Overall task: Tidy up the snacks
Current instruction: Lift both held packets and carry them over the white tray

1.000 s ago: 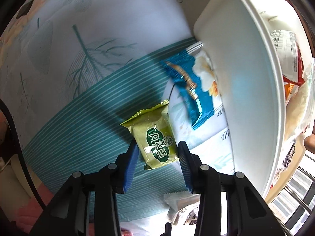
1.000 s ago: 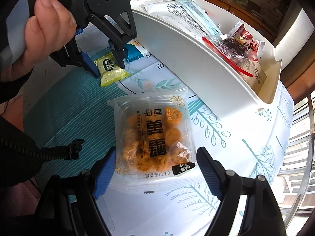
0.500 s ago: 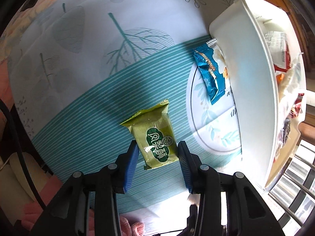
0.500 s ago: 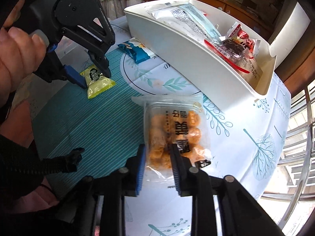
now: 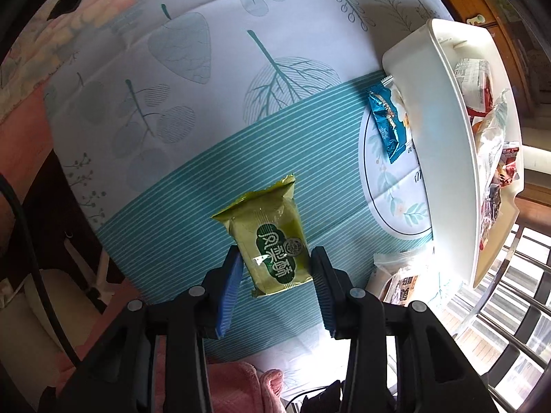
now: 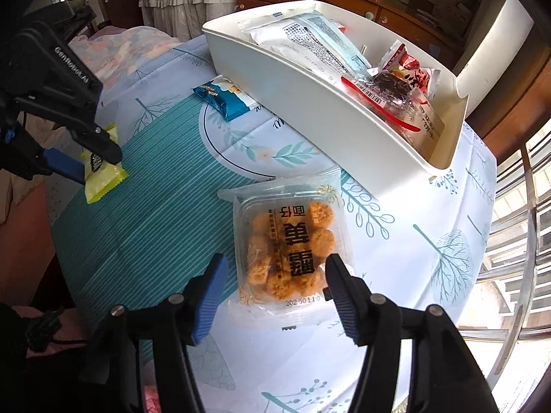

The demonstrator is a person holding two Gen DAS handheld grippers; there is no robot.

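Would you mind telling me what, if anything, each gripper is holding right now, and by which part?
The left gripper holds the green snack packet across its near end, off the table. The right gripper is open around the clear biscuit pack, holding nothing.

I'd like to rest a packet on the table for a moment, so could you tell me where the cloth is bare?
Bare cloth: the striped teal band between the green packet and the tray of fried bites, and the white leaf-print area right of that tray. Crowded: the white bin is full, with the blue packet against its wall.
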